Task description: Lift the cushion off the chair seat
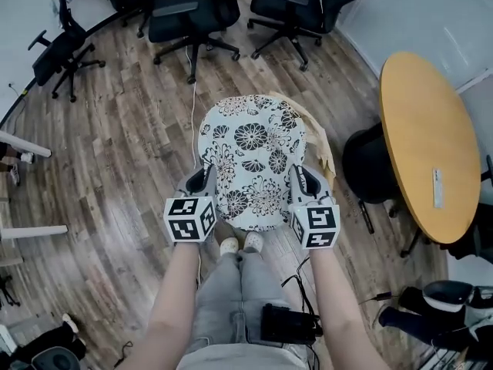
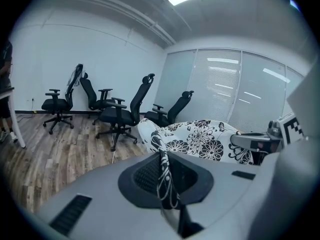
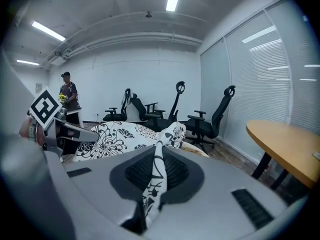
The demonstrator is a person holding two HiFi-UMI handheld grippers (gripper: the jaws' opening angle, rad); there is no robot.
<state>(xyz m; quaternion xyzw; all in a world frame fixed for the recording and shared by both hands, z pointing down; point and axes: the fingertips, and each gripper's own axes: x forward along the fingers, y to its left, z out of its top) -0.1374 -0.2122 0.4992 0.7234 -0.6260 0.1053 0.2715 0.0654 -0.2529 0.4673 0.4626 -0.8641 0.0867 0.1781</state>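
Observation:
A round white cushion with black flowers hangs level between my two grippers, above a chair whose tan seat edge shows past its right side. My left gripper is shut on the cushion's left rim, and my right gripper is shut on the right rim. In the left gripper view a fold of the flowered fabric is pinched between the jaws, with the cushion stretching away beyond. The right gripper view shows the same pinch and the cushion to its left.
A round wooden table stands at the right with a black chair tucked against it. Several black office chairs stand at the far side on the wood floor. A person stands by the far wall. Cables and a black box lie by my feet.

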